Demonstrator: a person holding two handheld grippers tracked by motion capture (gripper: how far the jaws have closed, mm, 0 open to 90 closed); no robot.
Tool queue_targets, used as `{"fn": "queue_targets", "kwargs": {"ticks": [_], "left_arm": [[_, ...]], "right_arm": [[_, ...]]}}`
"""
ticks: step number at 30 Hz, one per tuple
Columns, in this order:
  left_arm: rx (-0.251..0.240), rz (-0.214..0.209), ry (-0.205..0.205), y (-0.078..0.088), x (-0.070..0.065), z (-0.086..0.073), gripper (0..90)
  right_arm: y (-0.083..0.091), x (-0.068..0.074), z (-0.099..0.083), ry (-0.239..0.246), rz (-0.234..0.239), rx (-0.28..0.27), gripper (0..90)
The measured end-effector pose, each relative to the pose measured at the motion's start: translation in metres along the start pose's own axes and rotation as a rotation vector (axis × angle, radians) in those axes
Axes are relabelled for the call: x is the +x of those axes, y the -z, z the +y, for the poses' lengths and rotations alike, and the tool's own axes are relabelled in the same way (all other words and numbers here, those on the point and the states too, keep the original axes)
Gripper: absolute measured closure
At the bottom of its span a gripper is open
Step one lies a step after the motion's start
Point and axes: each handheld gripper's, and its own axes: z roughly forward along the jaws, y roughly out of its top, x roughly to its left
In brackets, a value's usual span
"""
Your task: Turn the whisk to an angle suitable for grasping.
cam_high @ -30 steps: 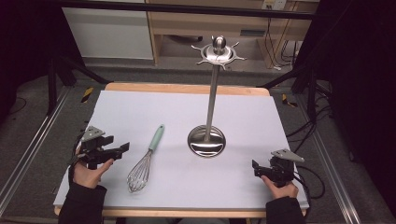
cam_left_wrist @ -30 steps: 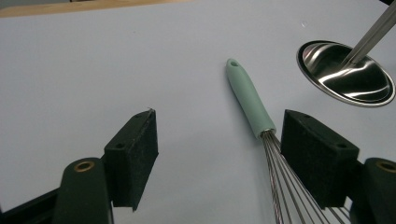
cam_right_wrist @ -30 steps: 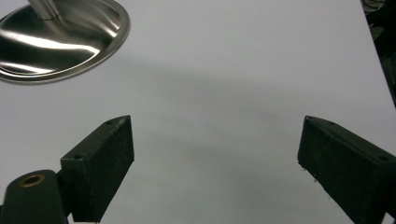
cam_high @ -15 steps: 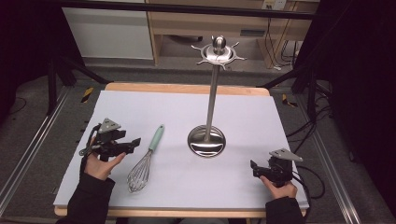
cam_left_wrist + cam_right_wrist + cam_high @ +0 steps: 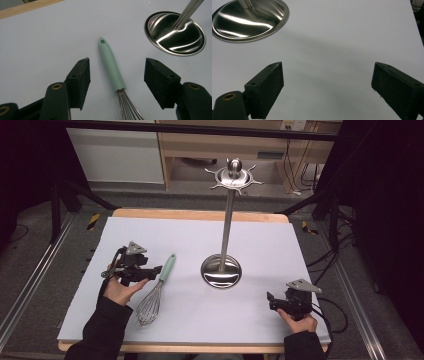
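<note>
Left gripper (image 5: 117,75) is wide open, holding nothing, jaws straddling the mint handle of the whisk (image 5: 154,290), which lies flat on the table (image 5: 300,245) at about 8 o'clock from the utensil stand (image 5: 221,270). I'd go lower, keep the handle centred, and close mid-handle, clear of the wires, so it won't pivot. Right gripper (image 5: 272,301) is open too, empty, parked near 4 o'clock.

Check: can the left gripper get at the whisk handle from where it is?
Probably yes. The left gripper is open with the whisk handle lying on the table between its fingers, nothing blocking it.
</note>
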Motion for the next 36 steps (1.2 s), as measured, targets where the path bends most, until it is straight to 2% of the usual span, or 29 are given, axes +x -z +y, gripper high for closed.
{"fn": "queue_targets", "kwargs": {"ticks": [12,19,21,25,29,31,36], "left_arm": [[0.106,0.012,0.001,-0.023,0.000,0.011,46.7],[0.188,0.021,-0.006,-0.043,-0.002,0.010,51.9],[0.193,0.020,-0.002,-0.045,-0.003,0.009,52.7],[0.239,0.024,-0.002,-0.054,-0.002,0.006,54.8],[0.263,0.022,0.010,-0.059,-0.002,0.003,56.8],[0.296,0.013,0.009,-0.064,-0.001,0.001,57.7],[0.305,0.000,0.022,-0.066,-0.002,-0.001,59.4]], "right_arm": [[-0.001,0.000,0.000,0.003,0.004,0.009,11.1],[-0.002,-0.001,0.000,0.007,0.004,0.009,11.1],[-0.002,-0.001,0.000,0.007,0.005,0.009,11.1],[-0.003,-0.001,0.000,0.009,0.009,0.014,11.1],[-0.003,0.000,0.000,0.008,0.012,0.015,11.1],[-0.004,0.000,0.000,0.004,0.010,0.017,11.1],[-0.004,0.000,0.000,0.004,0.009,0.019,11.1]]}}
